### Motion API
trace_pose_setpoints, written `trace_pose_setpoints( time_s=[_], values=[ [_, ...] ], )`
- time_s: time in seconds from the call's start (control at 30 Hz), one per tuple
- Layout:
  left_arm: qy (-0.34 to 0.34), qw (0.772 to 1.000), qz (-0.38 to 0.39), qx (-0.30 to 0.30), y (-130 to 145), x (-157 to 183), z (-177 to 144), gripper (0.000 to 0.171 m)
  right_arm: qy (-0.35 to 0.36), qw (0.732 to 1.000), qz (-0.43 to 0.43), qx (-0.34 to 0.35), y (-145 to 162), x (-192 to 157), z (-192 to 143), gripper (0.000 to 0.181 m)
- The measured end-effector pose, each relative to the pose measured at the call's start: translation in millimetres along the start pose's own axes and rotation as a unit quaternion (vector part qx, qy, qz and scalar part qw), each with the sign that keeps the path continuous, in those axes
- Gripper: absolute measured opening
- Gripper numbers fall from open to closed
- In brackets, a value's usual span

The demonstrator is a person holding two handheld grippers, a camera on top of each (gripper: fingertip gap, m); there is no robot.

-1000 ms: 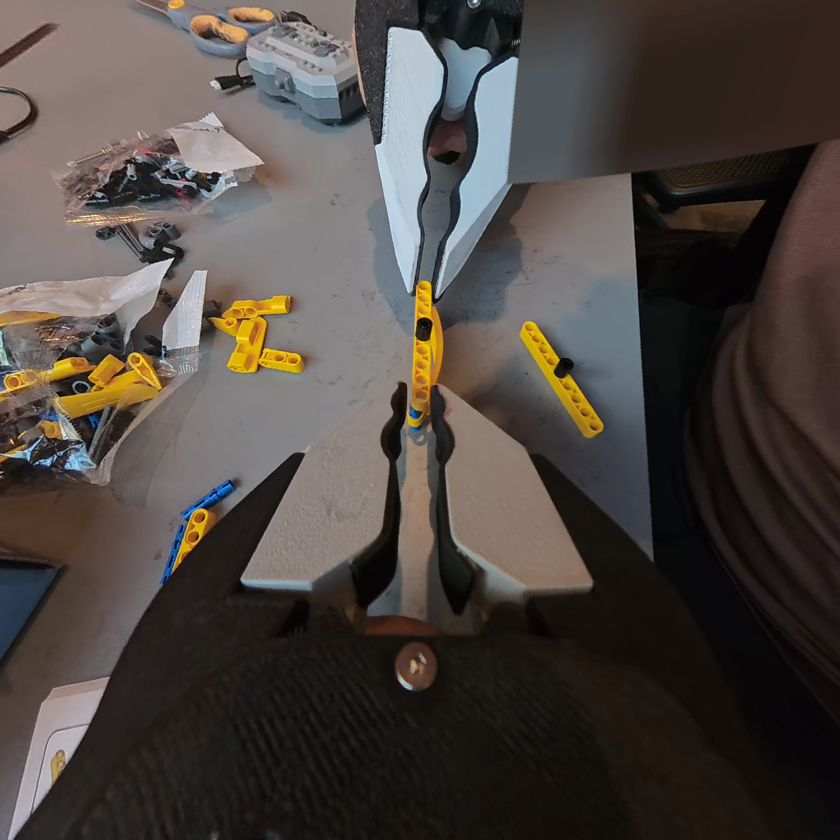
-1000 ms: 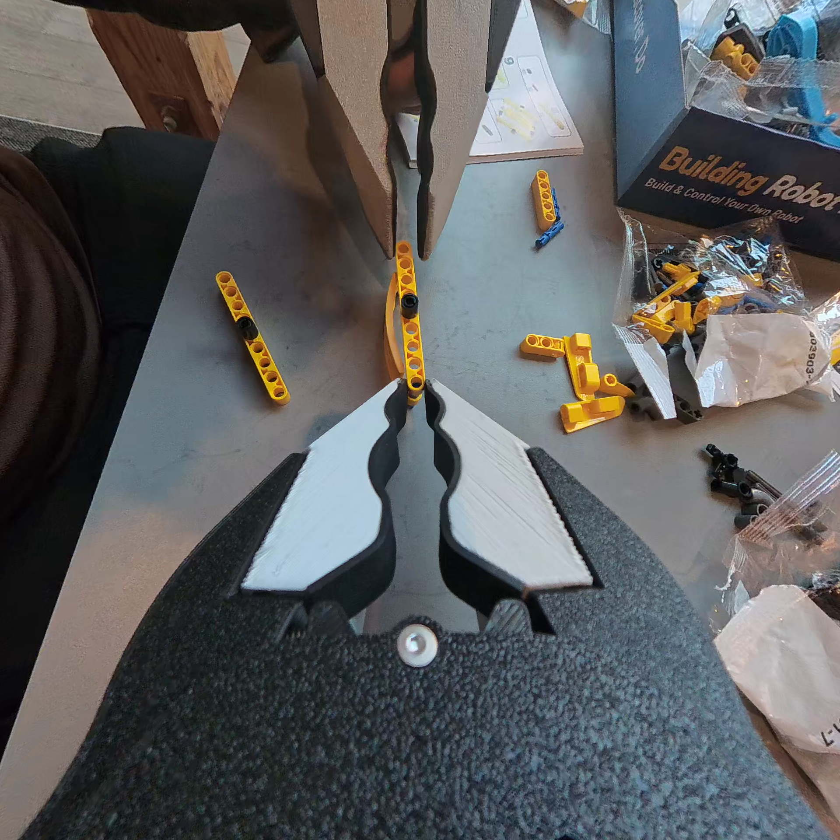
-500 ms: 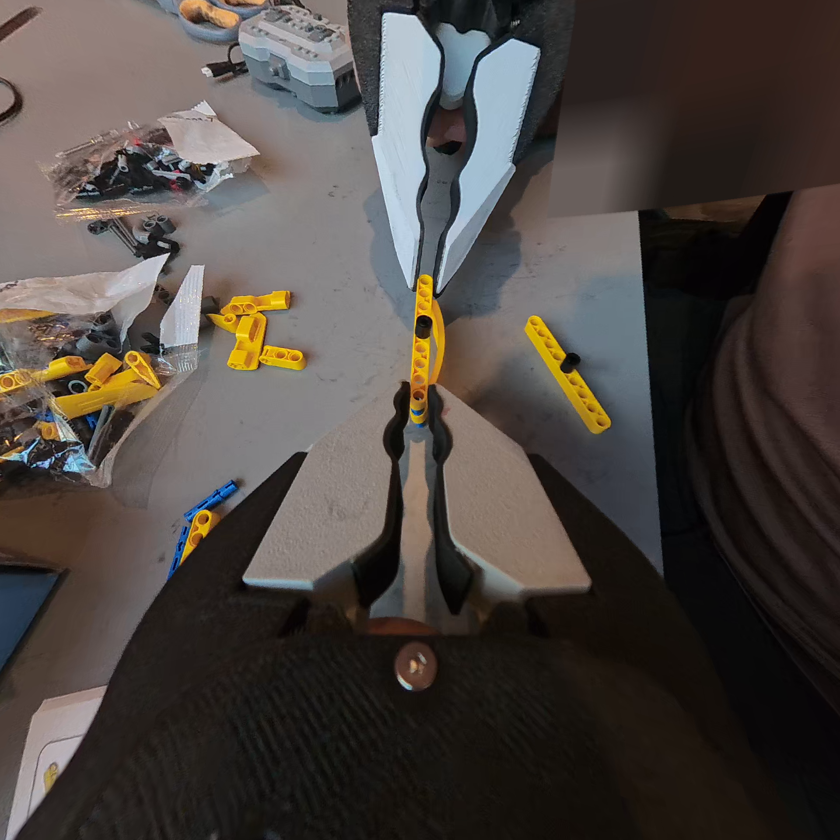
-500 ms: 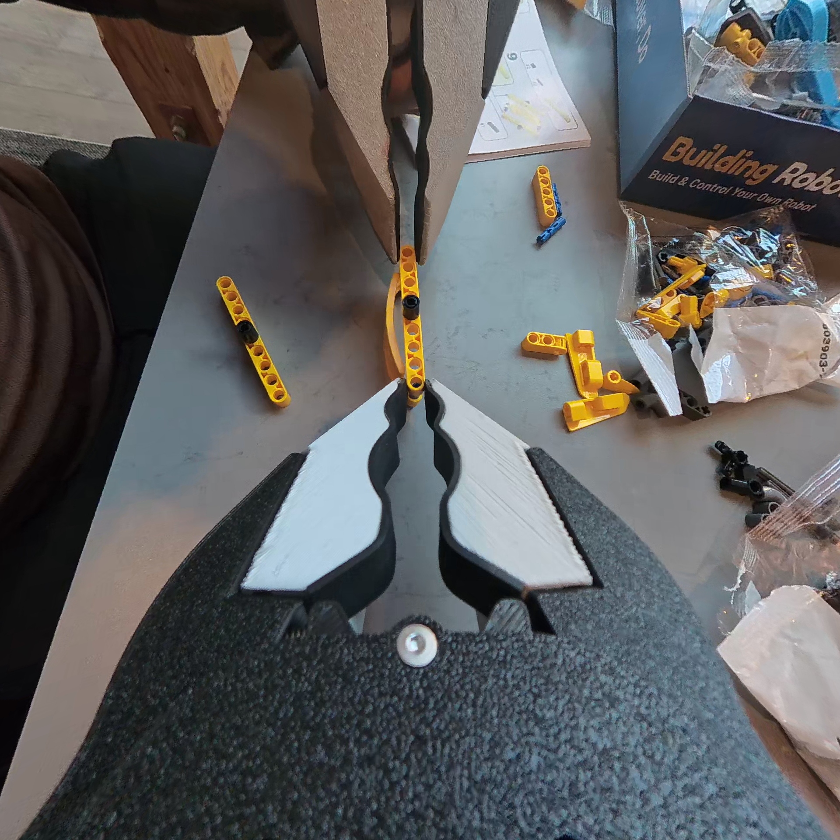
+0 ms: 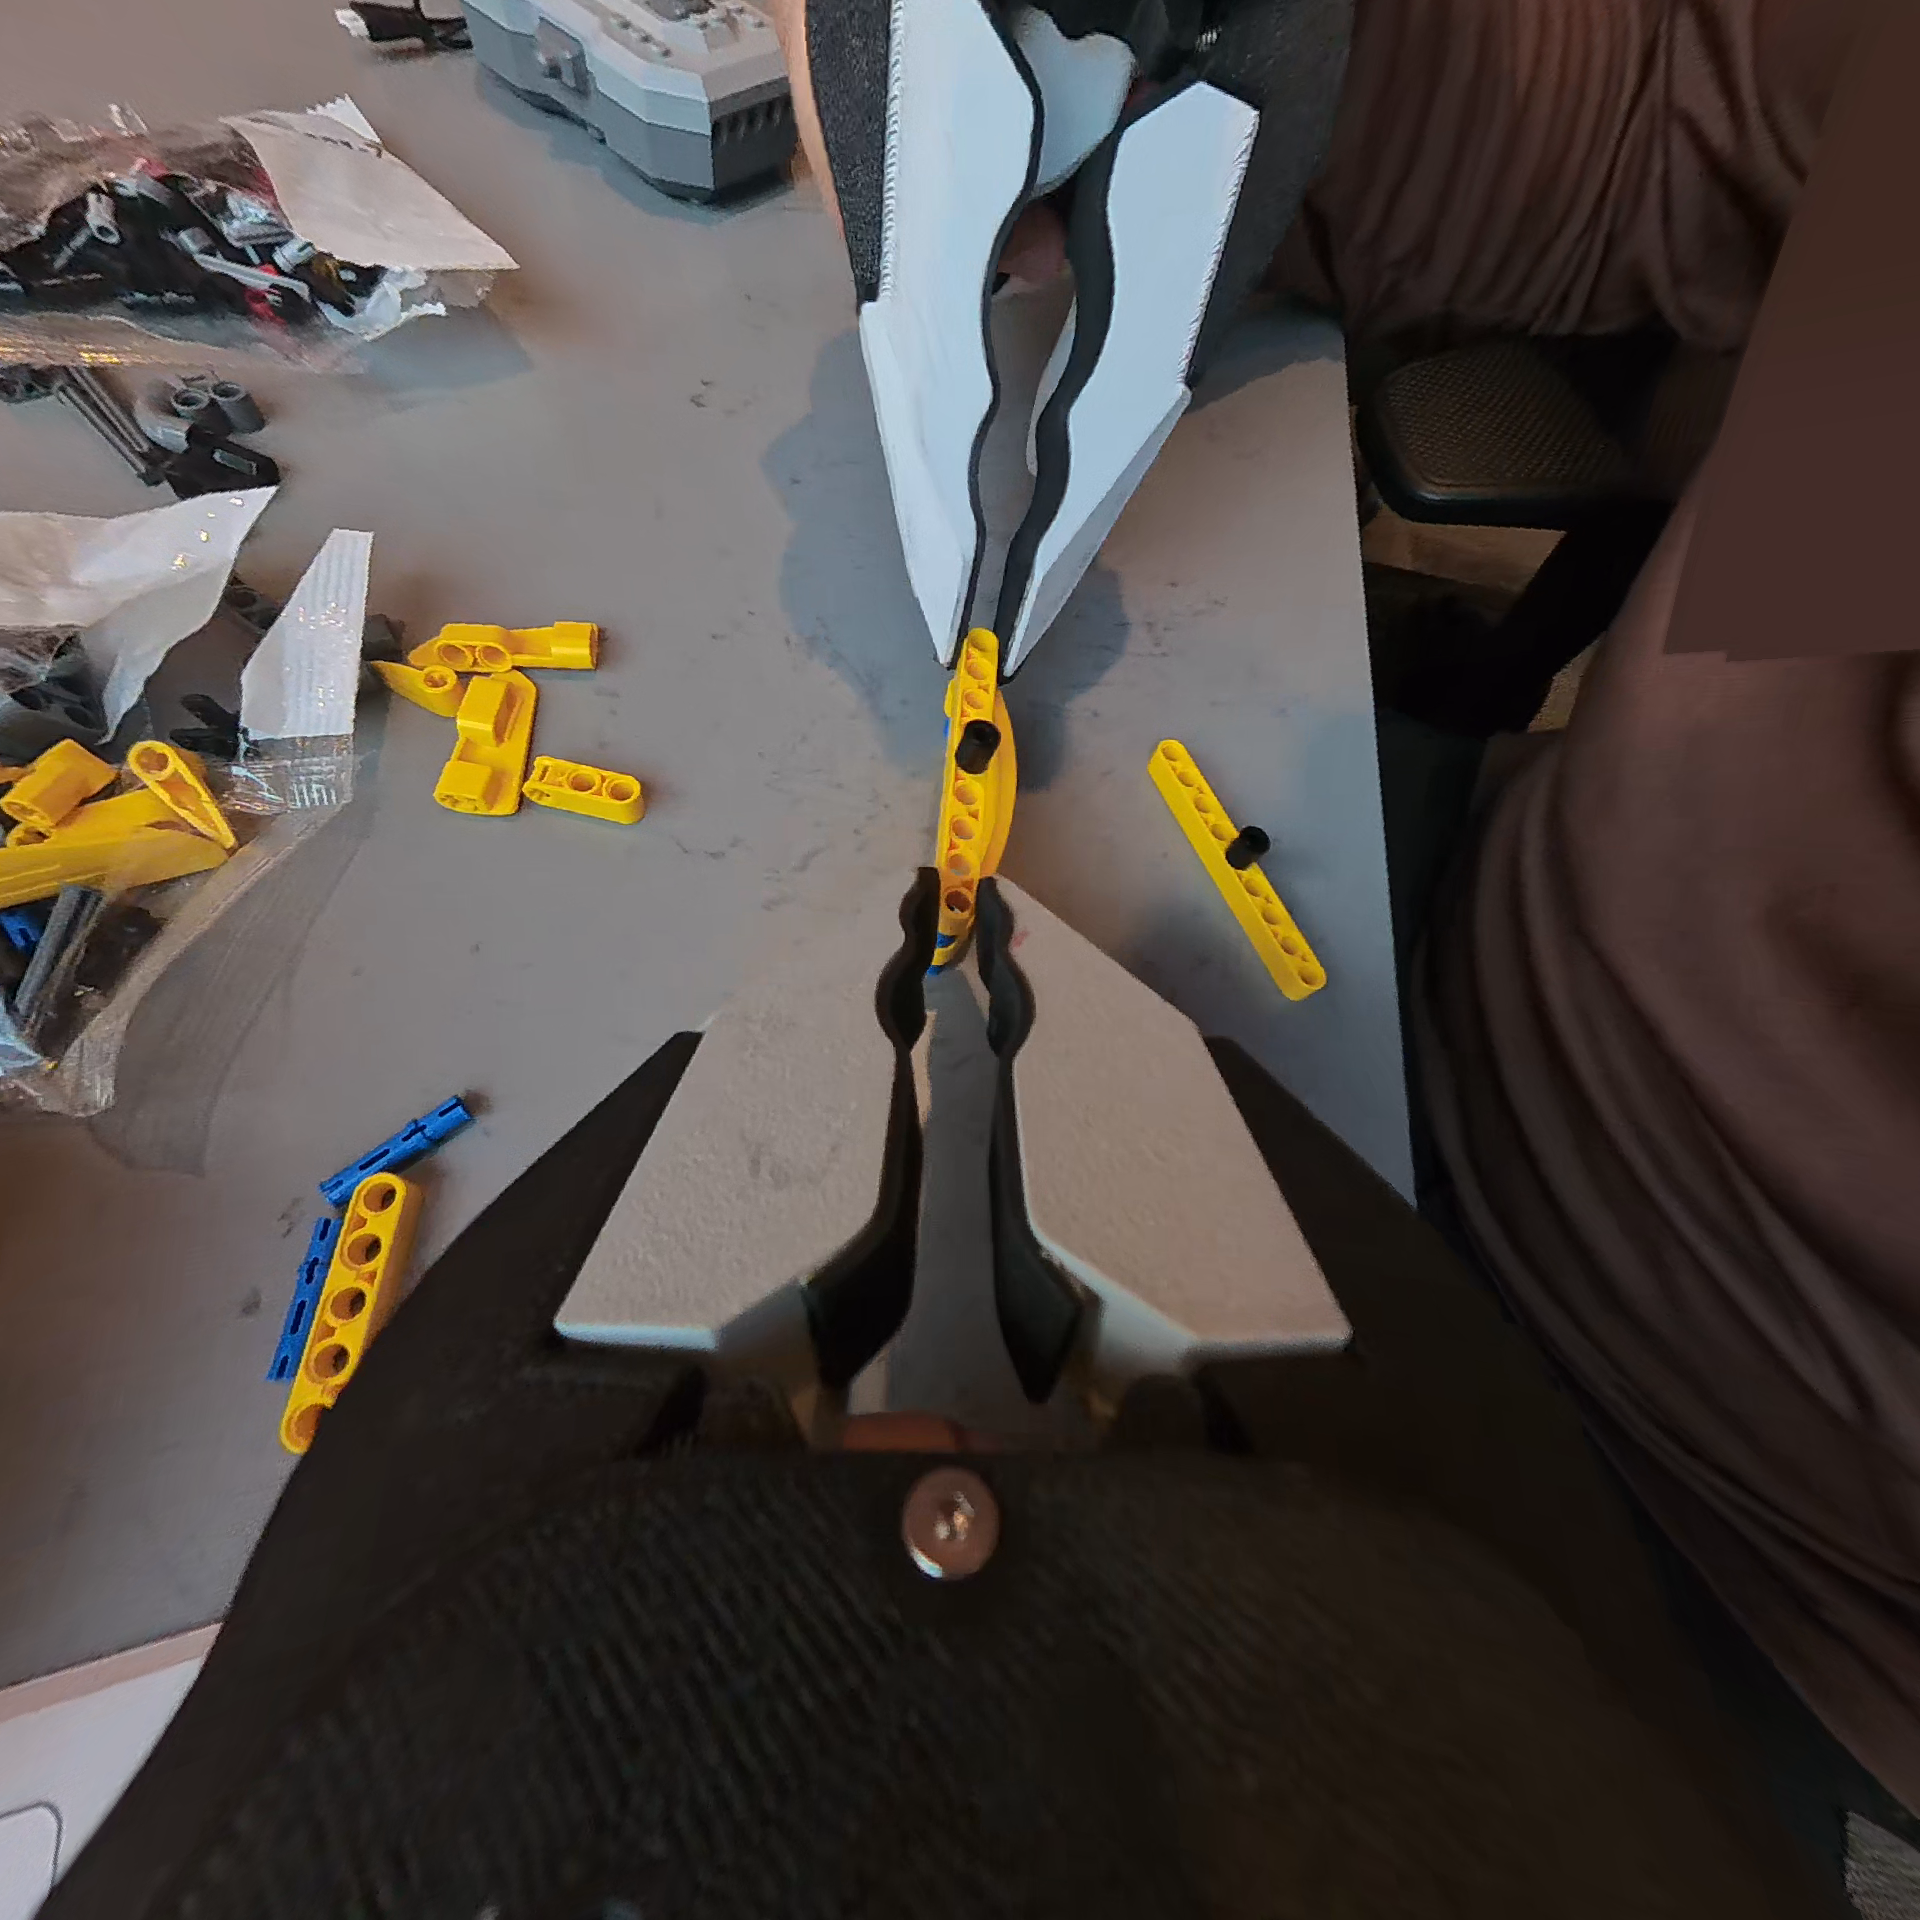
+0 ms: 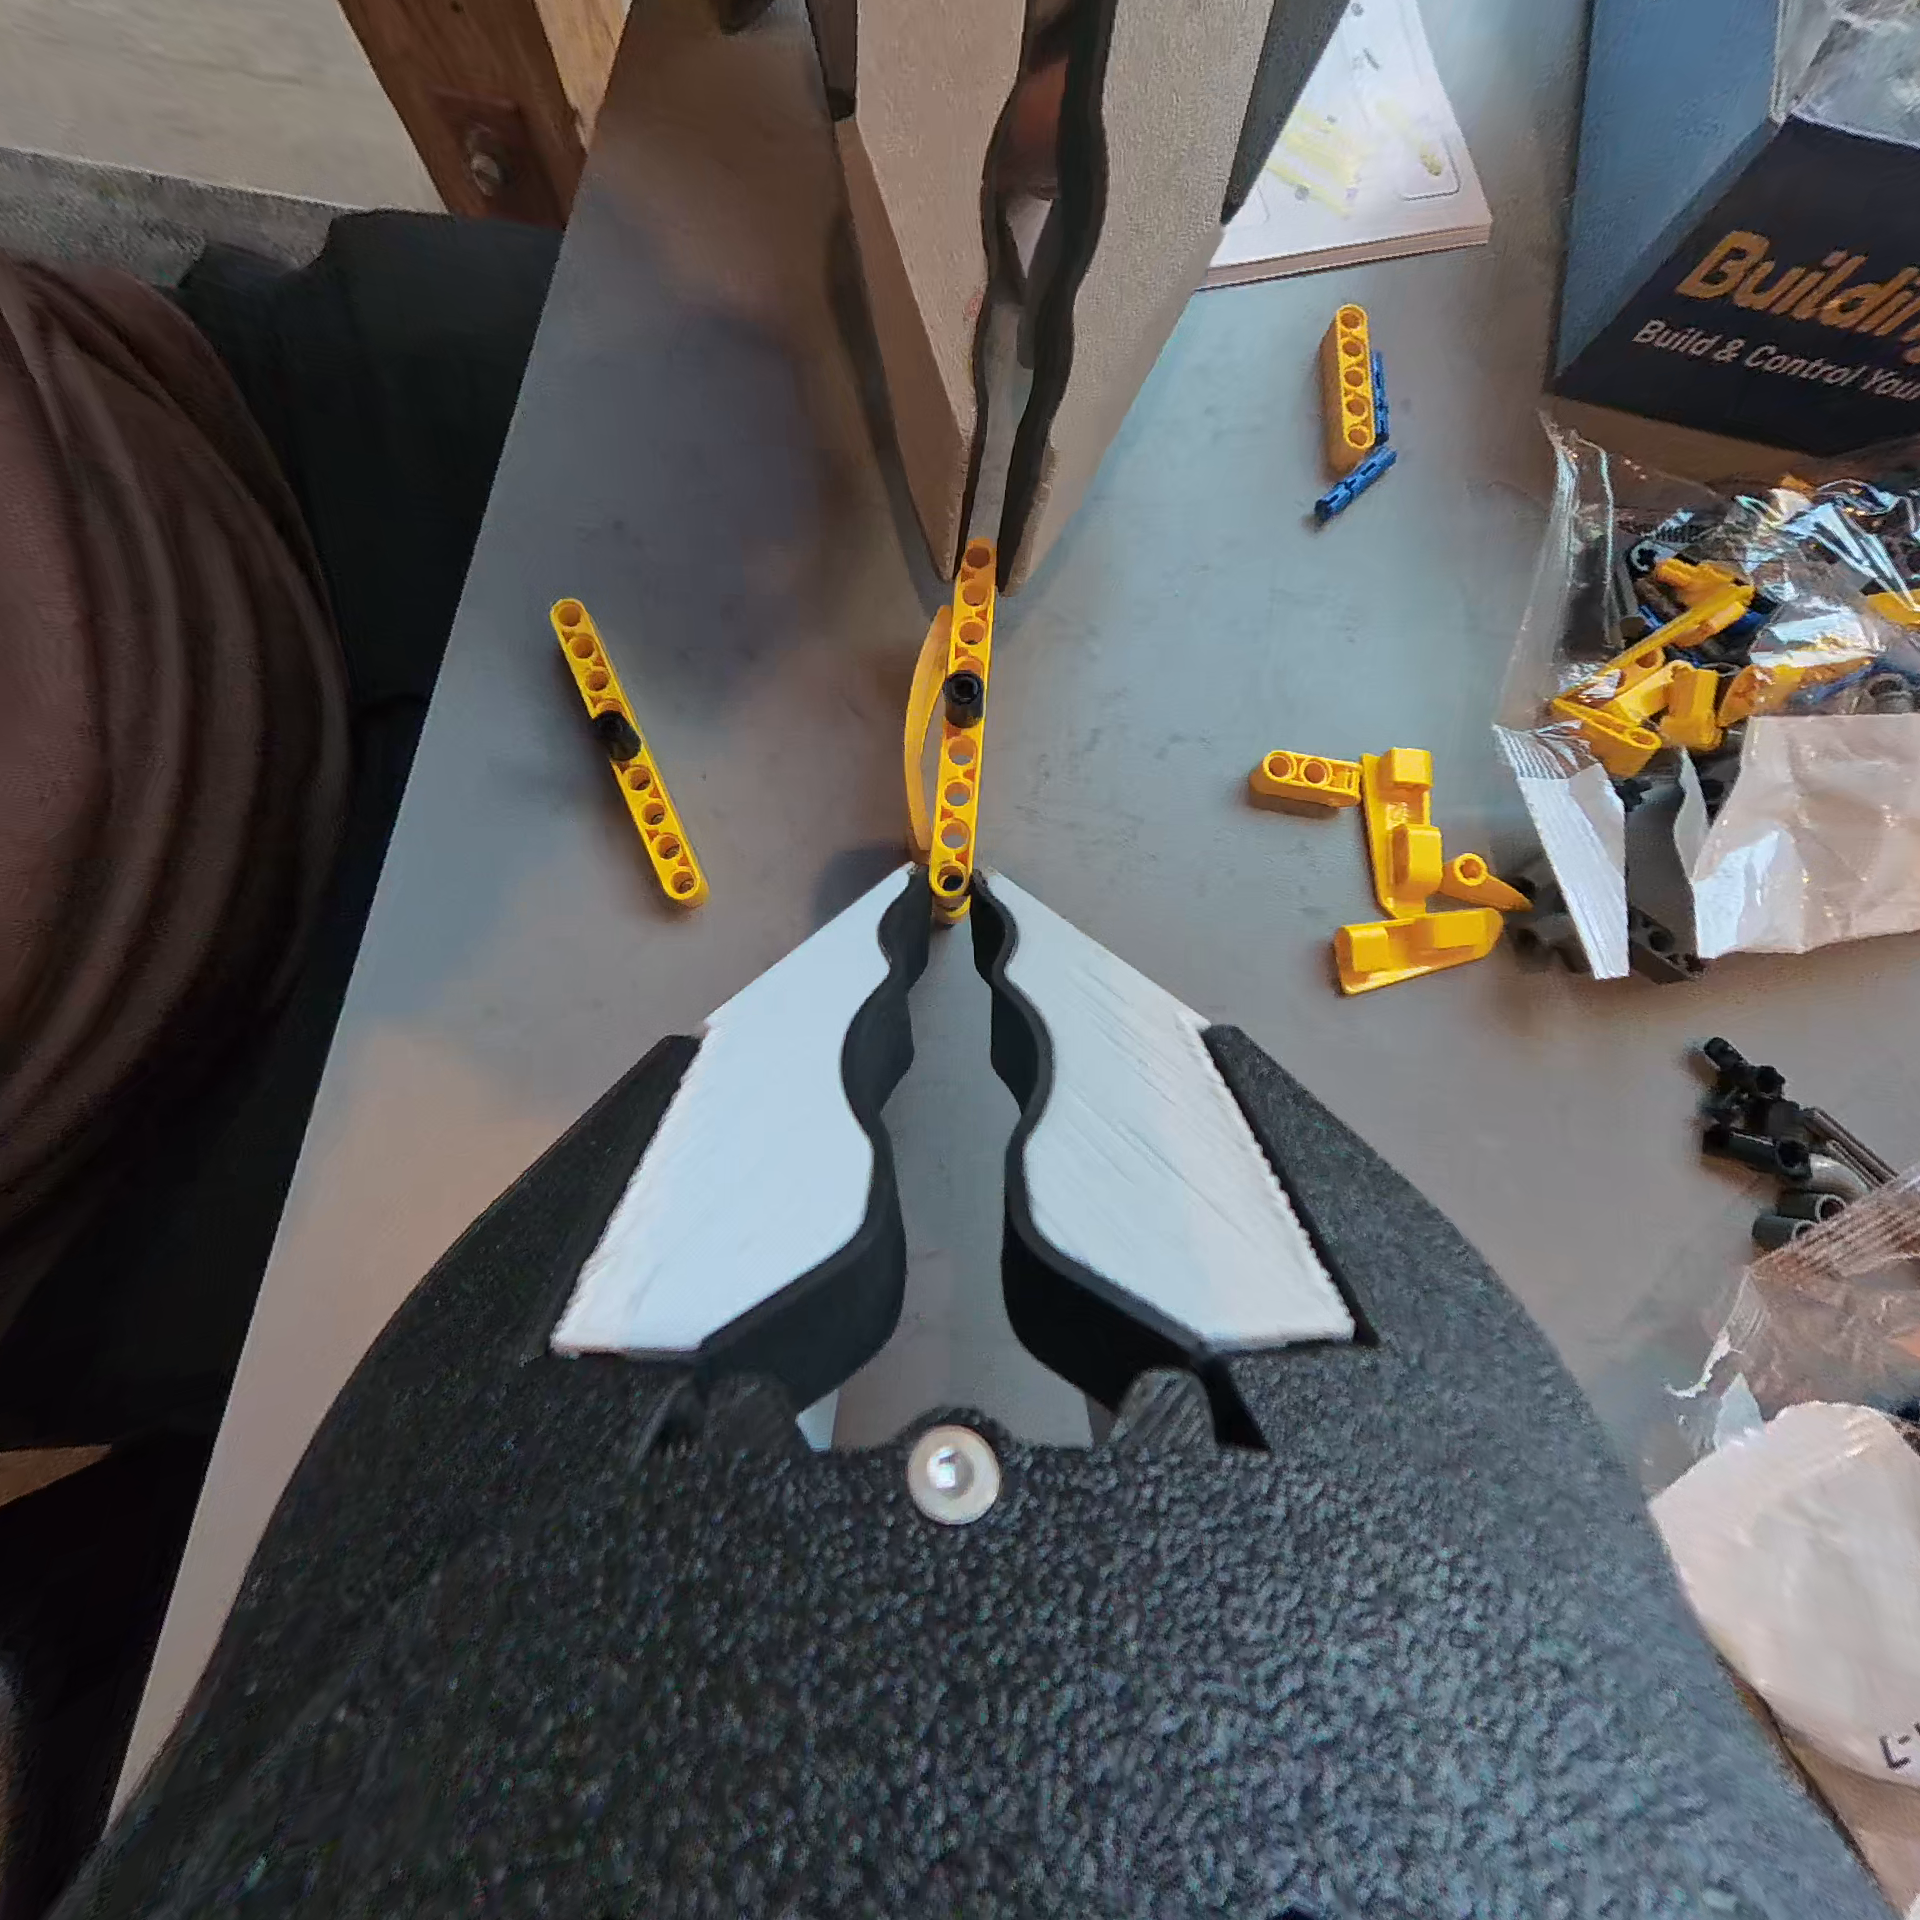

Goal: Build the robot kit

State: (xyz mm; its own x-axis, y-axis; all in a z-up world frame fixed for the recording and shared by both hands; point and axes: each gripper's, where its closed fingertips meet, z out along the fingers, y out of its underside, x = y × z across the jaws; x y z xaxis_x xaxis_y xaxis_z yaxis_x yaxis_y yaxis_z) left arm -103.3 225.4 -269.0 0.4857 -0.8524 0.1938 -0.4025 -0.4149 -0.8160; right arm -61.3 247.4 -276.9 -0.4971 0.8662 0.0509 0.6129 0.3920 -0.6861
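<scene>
A long yellow beam with holes and a black pin in it is held by both grippers, one at each end, above the grey table. A curved yellow piece sits behind the beam. My left gripper is shut on the beam's near end. My right gripper is shut on the other end of the beam. Each gripper shows in the other's view, coming from the far side: the right one, the left one.
A second yellow beam with a black pin lies near the table edge, by a person in brown. Loose yellow pieces, a short yellow beam with blue pins, open part bags, a grey hub, a dark box, and a booklet. Spacing between my two grippers at the tips: around 6 cm.
Both grippers keep hold of the same beam. The two views have closed in a little and the scene has shifted slightly; the grip looks unchanged.
</scene>
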Motion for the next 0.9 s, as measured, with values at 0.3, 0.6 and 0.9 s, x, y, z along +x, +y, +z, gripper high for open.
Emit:
trace_pose_setpoints(
  time_s=[0.3, 0.6, 0.9],
  values=[
    [0.007, 1.000, -0.002, -0.001, 0.5, 1.4, 0.1, 0.004, -0.029, 1.000, 0.008, -0.007, 0.6, -1.0, 0.7, 0.007],
    [0.007, 1.000, -0.001, -0.001, 0.8, 2.0, 0.2, 0.004, -0.049, 0.994, -0.026, -0.093, 2.7, -1.5, 1.1, 0.007],
    [0.012, 1.000, -0.013, -0.001, 0.9, 2.0, -0.1, 0.004, -0.097, 0.984, -0.007, -0.146, 4.3, -2.5, 2.1, 0.007]
  ],
)
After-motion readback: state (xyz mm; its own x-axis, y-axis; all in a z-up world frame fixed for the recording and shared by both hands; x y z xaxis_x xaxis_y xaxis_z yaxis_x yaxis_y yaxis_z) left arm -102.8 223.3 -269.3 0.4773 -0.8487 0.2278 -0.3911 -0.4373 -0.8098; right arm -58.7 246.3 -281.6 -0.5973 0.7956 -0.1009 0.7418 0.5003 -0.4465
